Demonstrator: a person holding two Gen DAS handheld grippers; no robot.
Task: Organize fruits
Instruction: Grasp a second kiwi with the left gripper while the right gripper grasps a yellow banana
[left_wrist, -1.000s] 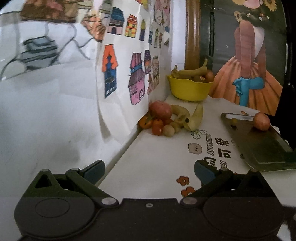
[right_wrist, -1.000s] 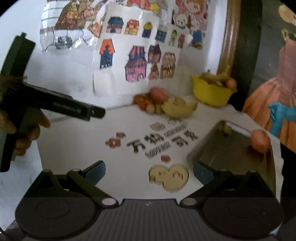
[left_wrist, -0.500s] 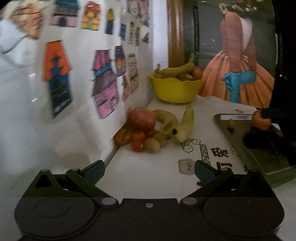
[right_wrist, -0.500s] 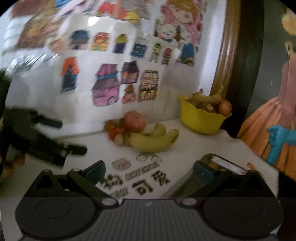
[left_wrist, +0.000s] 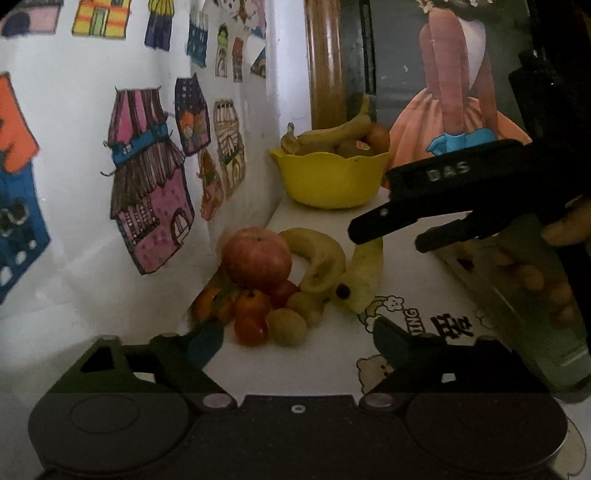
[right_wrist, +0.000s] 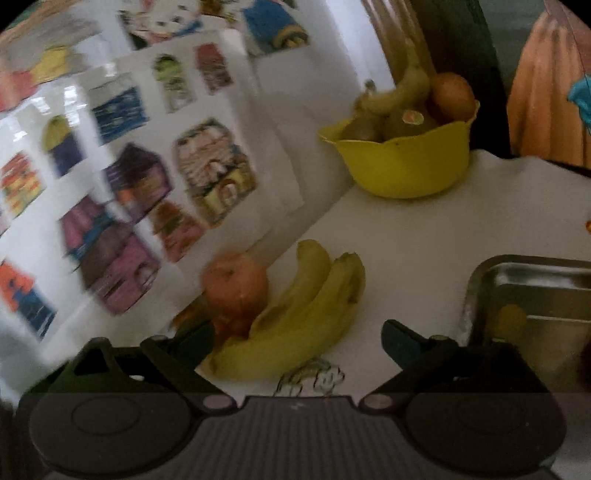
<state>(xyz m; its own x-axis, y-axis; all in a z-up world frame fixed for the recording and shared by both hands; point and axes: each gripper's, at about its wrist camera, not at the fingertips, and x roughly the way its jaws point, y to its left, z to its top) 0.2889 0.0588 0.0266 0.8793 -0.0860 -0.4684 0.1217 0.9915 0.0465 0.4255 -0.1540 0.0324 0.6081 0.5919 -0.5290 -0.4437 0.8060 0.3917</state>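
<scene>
A fruit pile lies against the wall: a red apple (left_wrist: 256, 258), two bananas (left_wrist: 364, 273), small orange and red fruits (left_wrist: 251, 302) and a tan round fruit (left_wrist: 286, 326). My left gripper (left_wrist: 297, 341) is low in front of the pile. Its jaws are closing, with the small fruits just ahead of the tips and untouched. My right gripper (left_wrist: 388, 240) reaches in from the right above the bananas (right_wrist: 306, 321). Its own view shows this gripper (right_wrist: 295, 339) closing, the bananas and apple (right_wrist: 234, 284) between the fingertips, no pad pressing.
A yellow bowl (left_wrist: 328, 177) with bananas and other fruit stands at the back by the wall (right_wrist: 406, 166). A metal tray (right_wrist: 535, 295) sits on the right (left_wrist: 517, 295). Drawings of houses cover the left wall. A person's hand holds the right gripper.
Both grippers have come much nearer to the fruit pile. The right gripper has entered the left wrist view from the right and has rolled. Both pairs of jaws stand a little narrower.
</scene>
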